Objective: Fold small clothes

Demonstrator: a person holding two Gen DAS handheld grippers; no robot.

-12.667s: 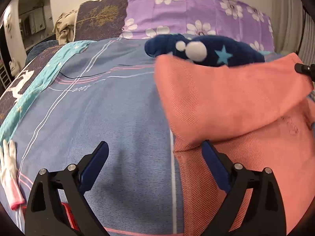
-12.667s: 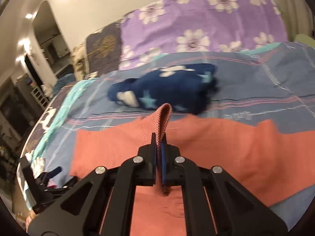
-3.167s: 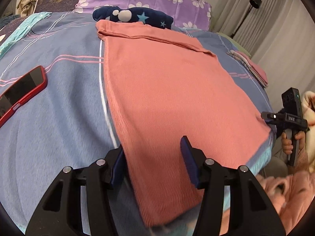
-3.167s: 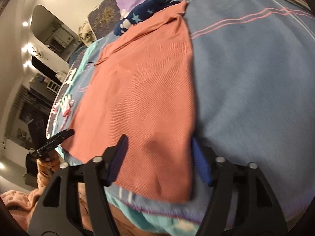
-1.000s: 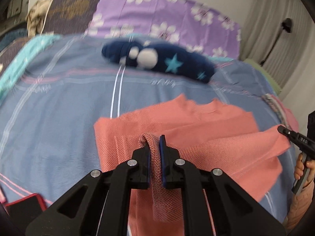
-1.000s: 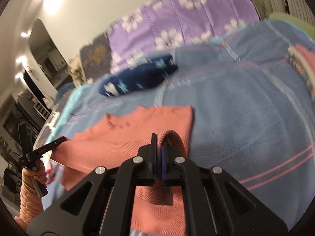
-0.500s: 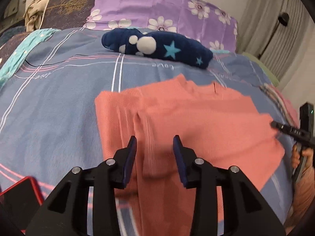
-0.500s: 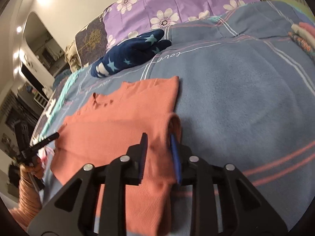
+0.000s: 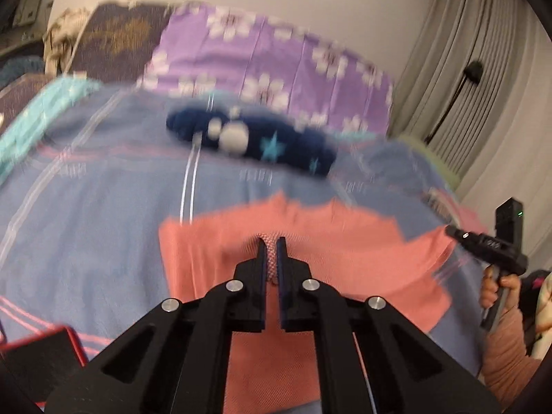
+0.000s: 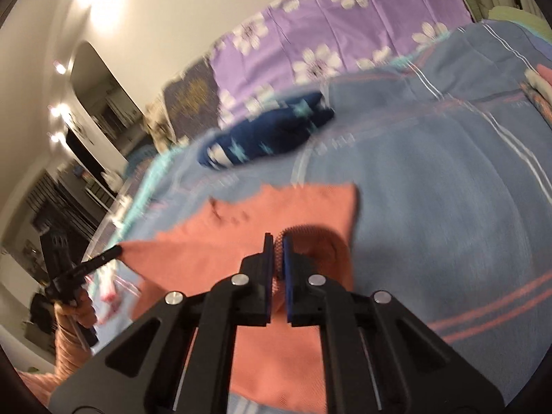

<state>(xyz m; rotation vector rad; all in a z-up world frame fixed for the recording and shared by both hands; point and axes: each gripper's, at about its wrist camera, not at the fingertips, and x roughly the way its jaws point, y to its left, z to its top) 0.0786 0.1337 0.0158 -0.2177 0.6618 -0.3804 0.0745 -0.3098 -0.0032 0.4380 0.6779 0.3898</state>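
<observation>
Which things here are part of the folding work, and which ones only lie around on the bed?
Part of the job:
- pink shirt, pinched by both grippers
- left gripper, shut on the shirt
- right gripper, shut on the shirt

Only lying about:
- navy star garment
- red phone
- purple pillow
- folded stack at the bed's edge

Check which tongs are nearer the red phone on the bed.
Left. The red phone lies just beside the left tongs, on their left; the right tongs grip the salmon top's opposite edge, further away. Both pairs have just closed on it.
</observation>
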